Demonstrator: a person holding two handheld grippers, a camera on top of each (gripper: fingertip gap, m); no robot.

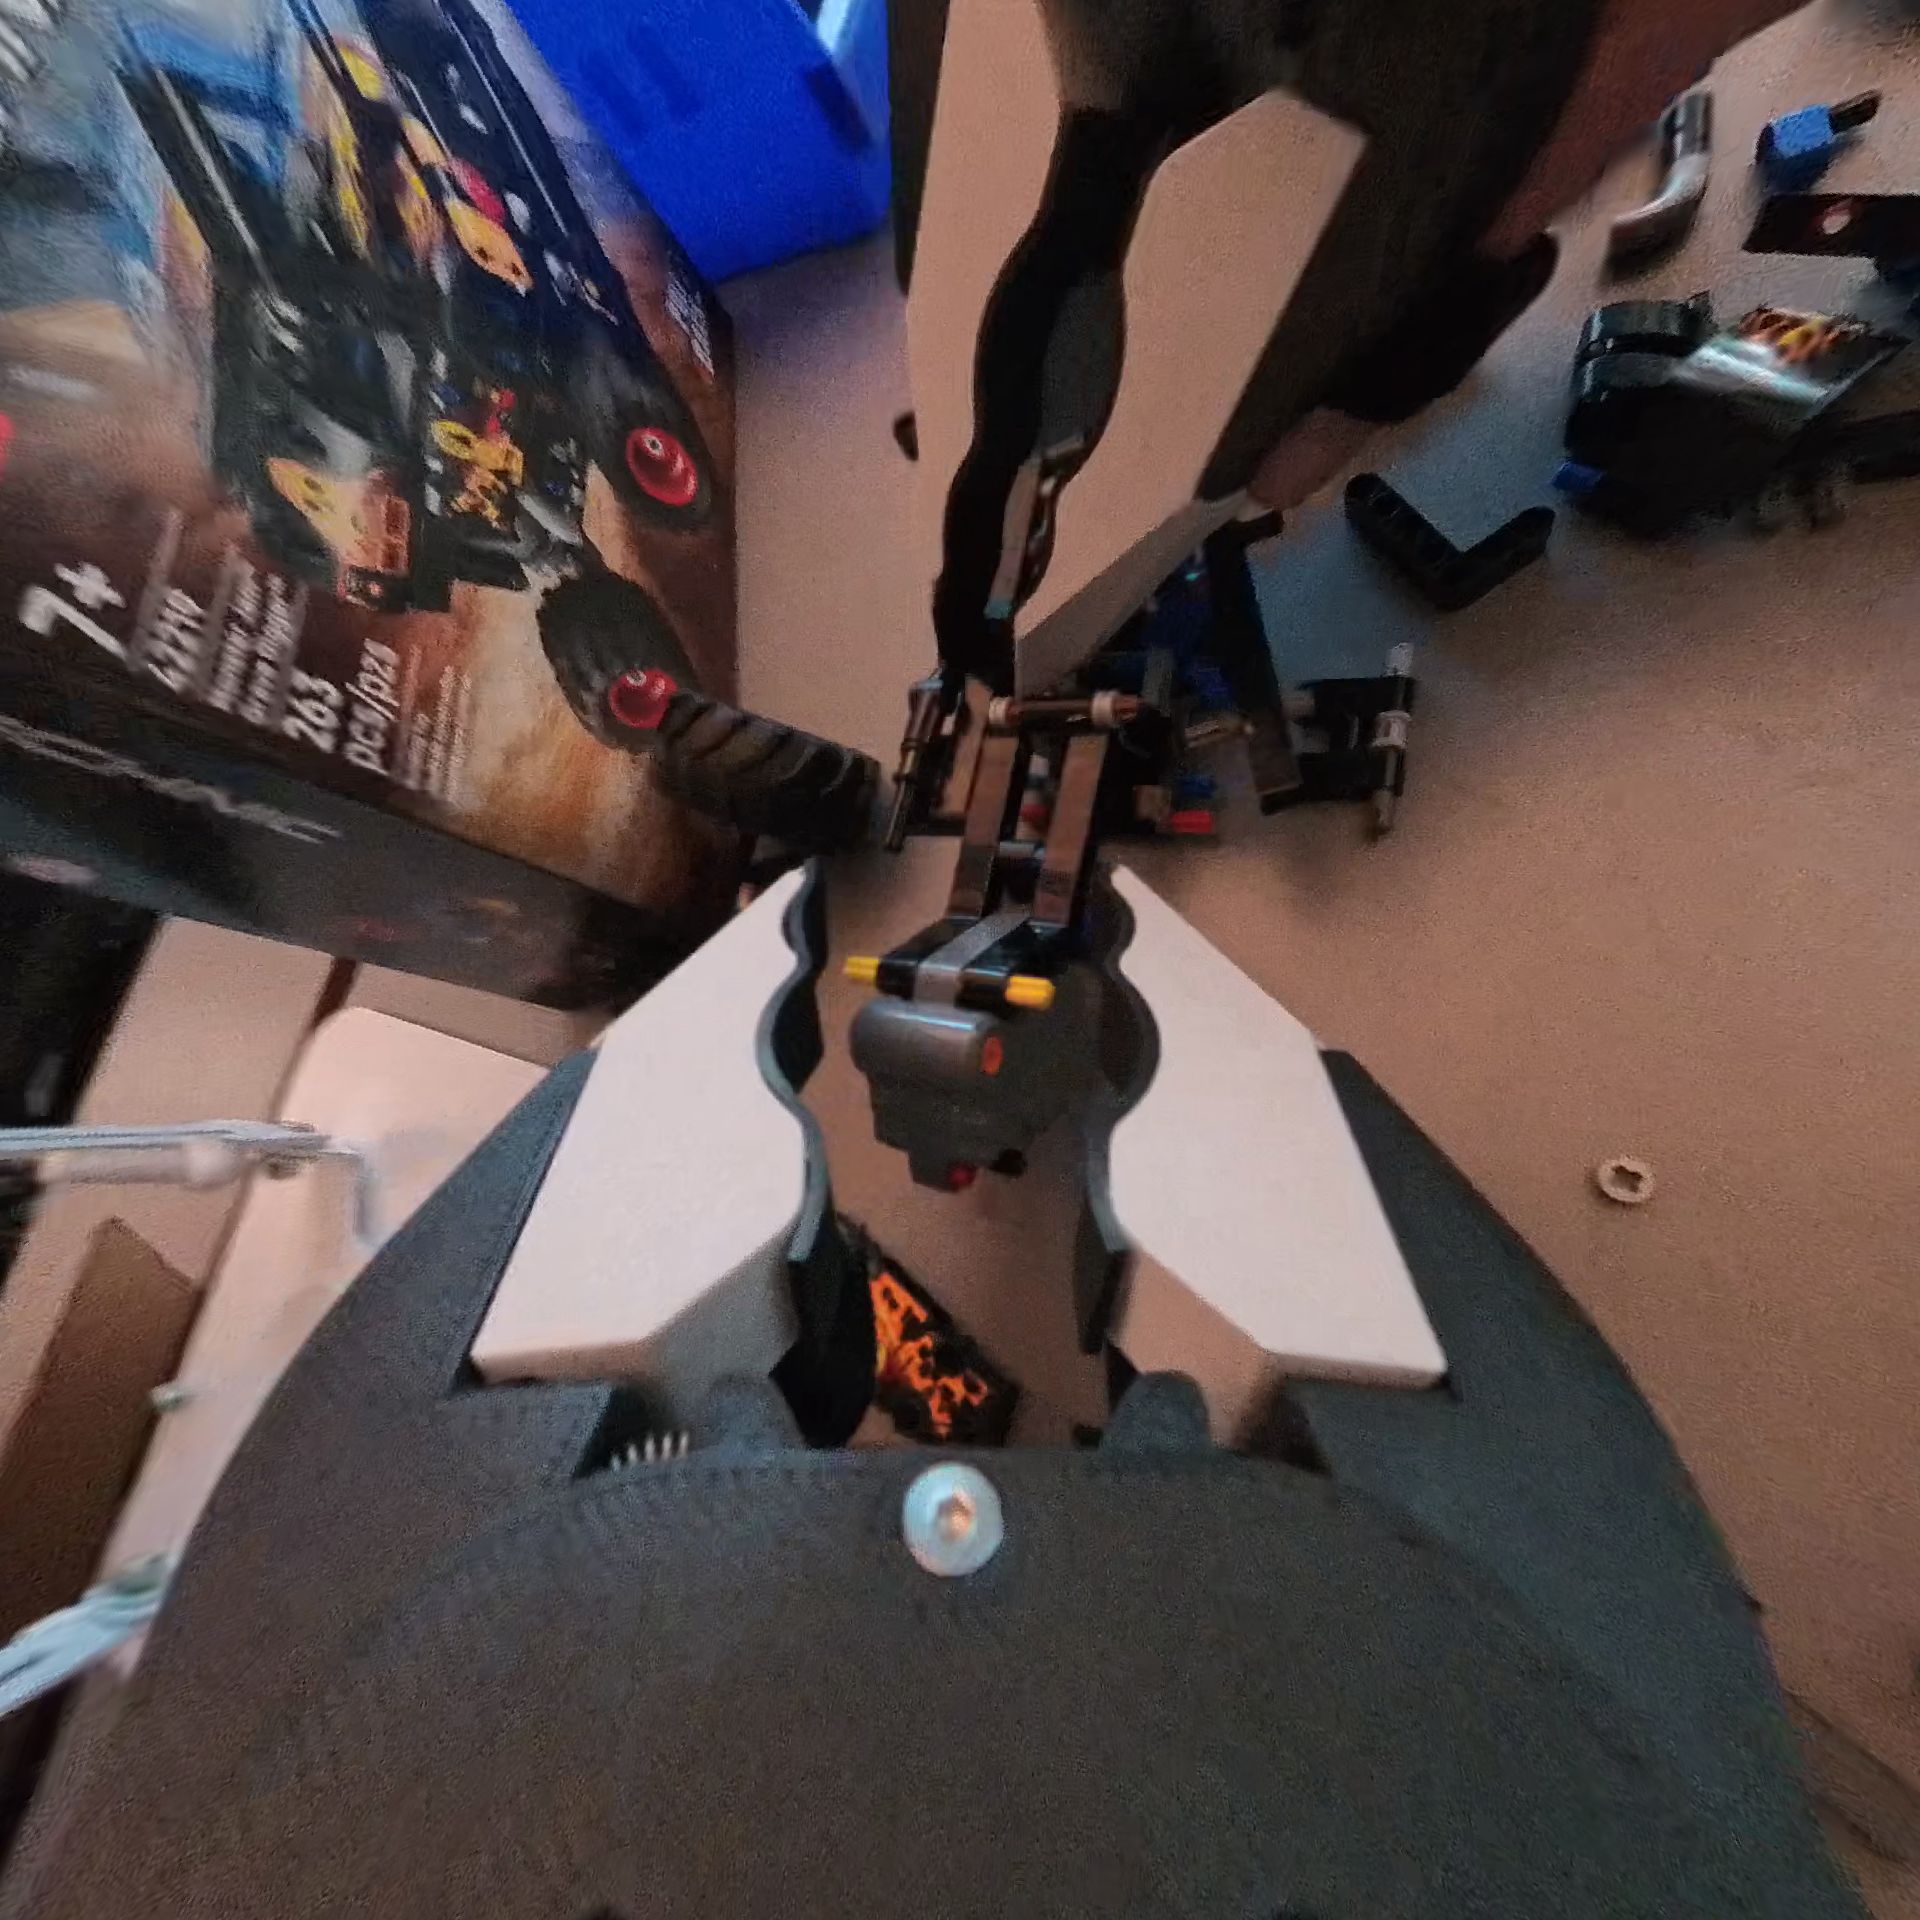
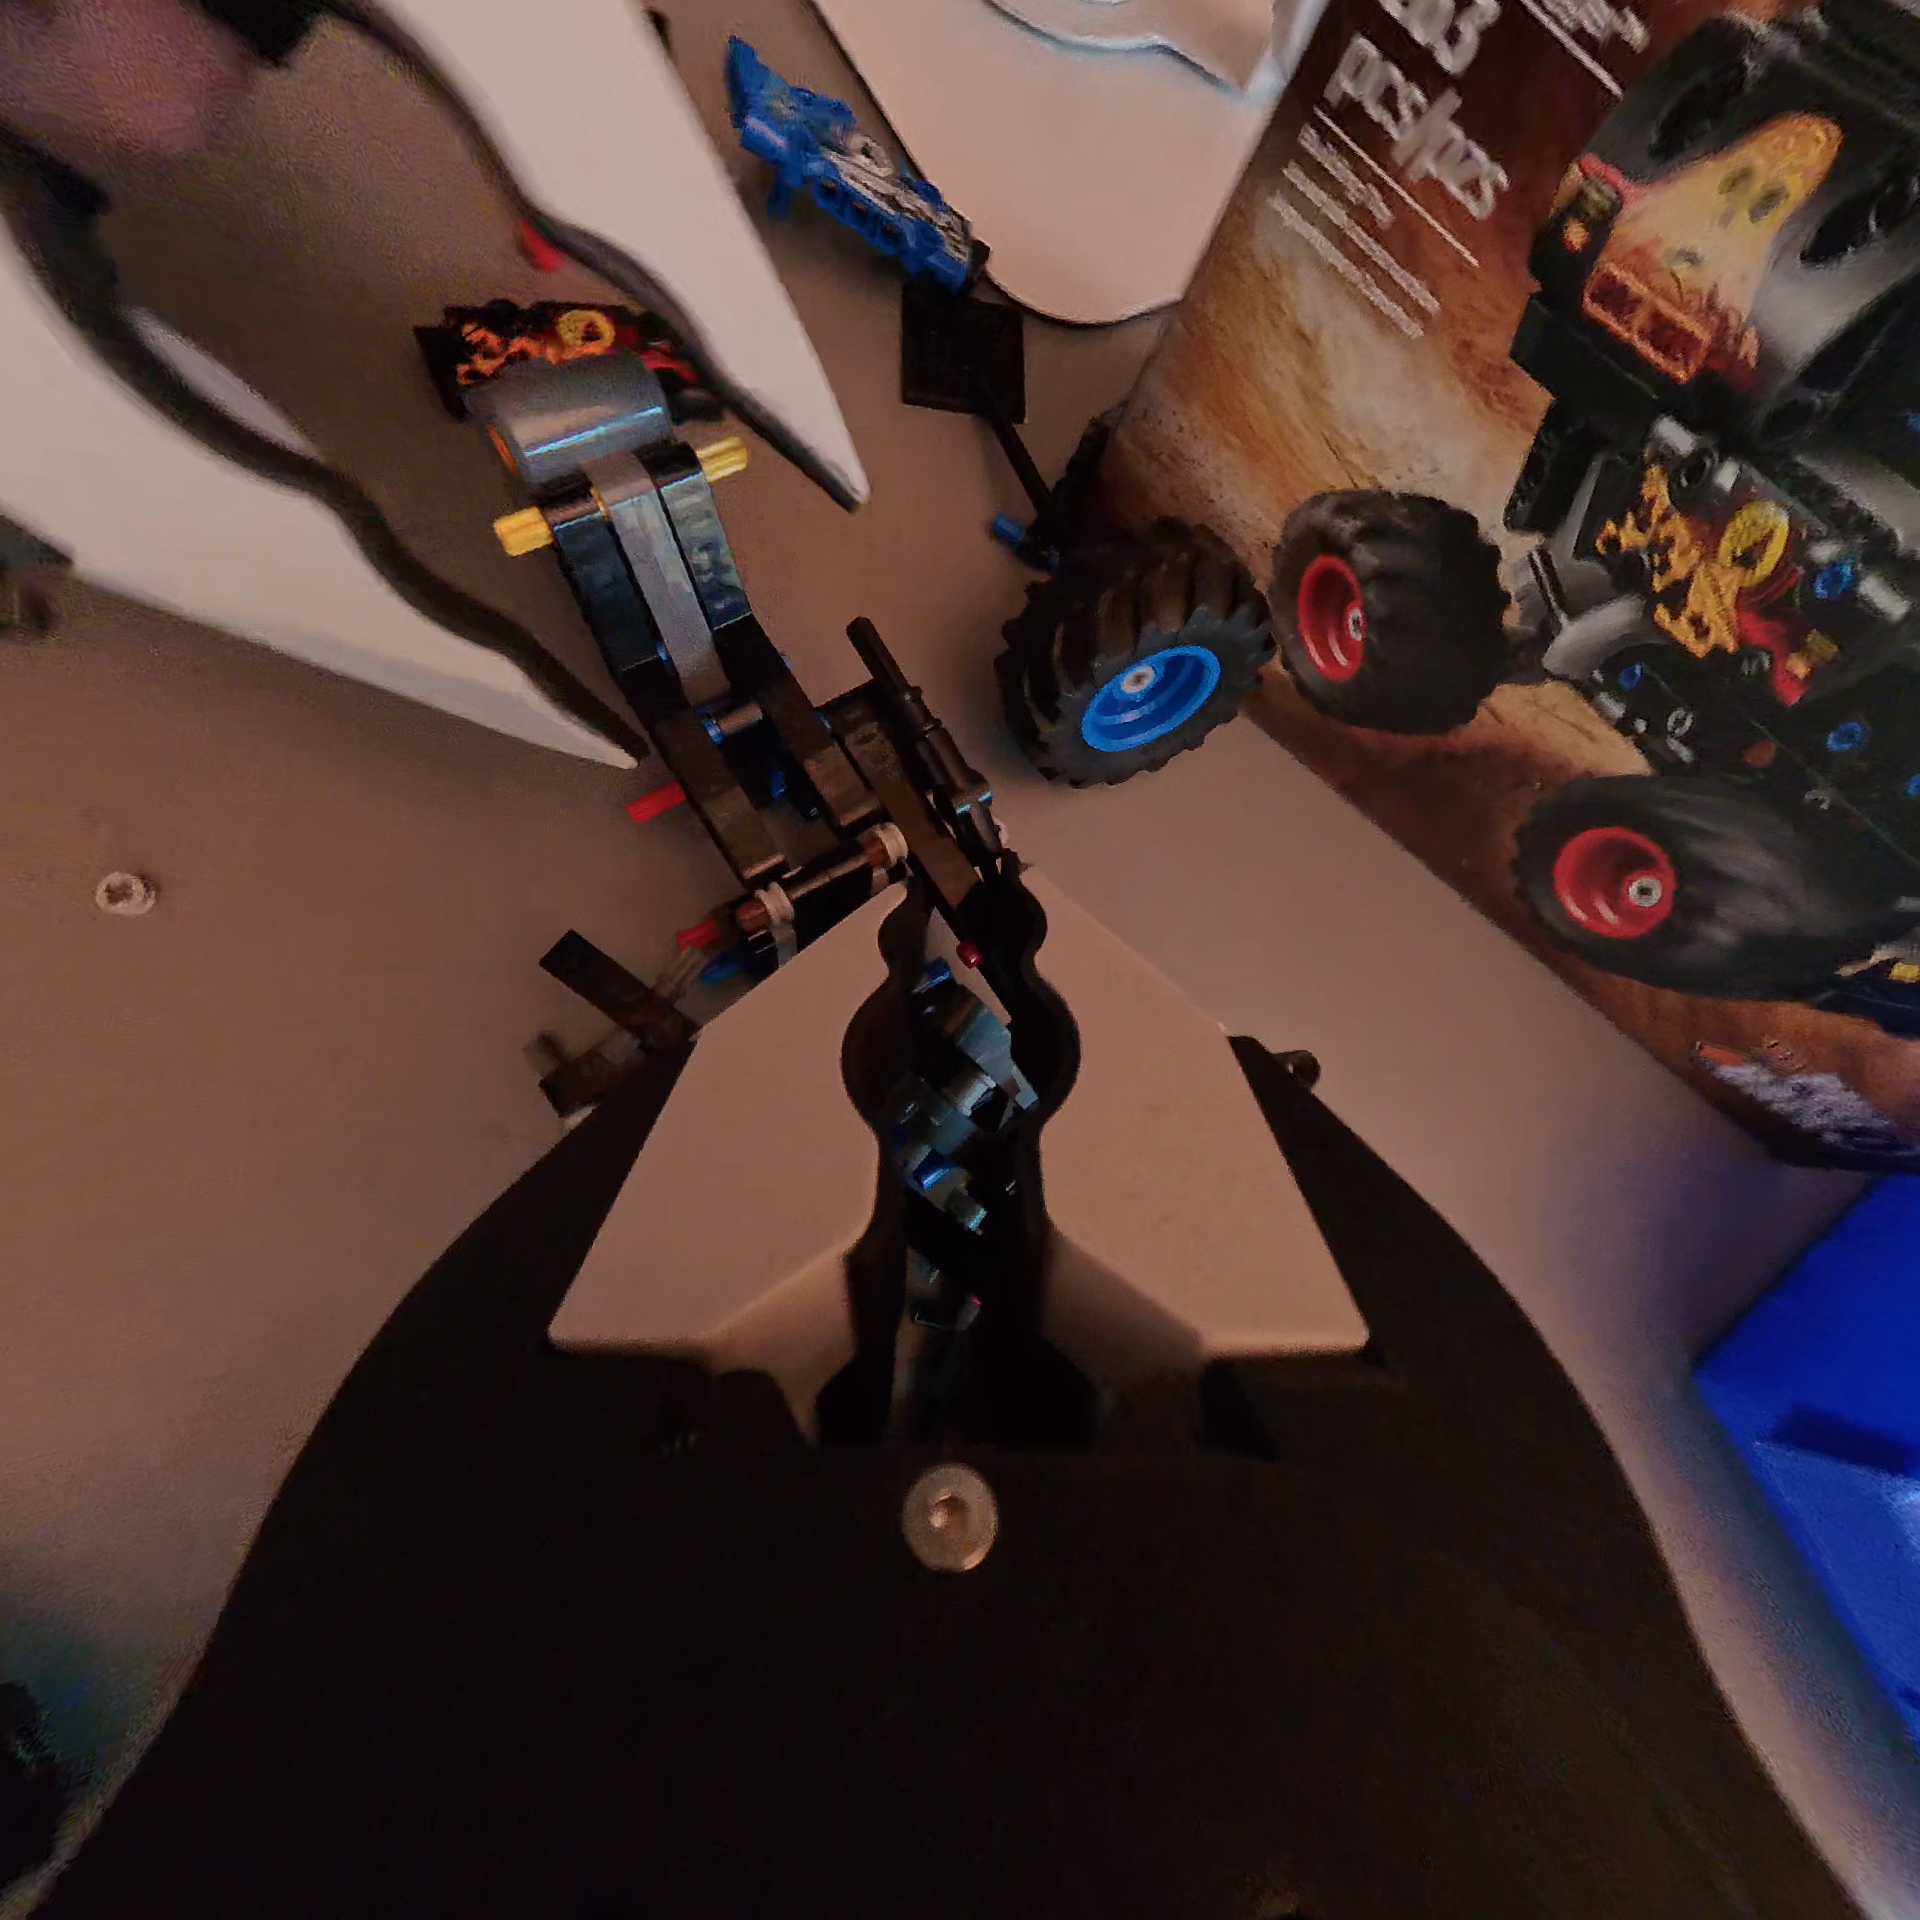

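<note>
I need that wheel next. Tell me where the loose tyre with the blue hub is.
Right wrist view, right of centre: the blue-hubbed tyre rests on the table against the toy box, just right of the black frame assembly.

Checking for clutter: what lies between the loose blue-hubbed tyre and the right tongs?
In the right wrist view, bare table separates the tyre from the right tongs; only the black axle of the held brick assembly juts nearby.
</note>
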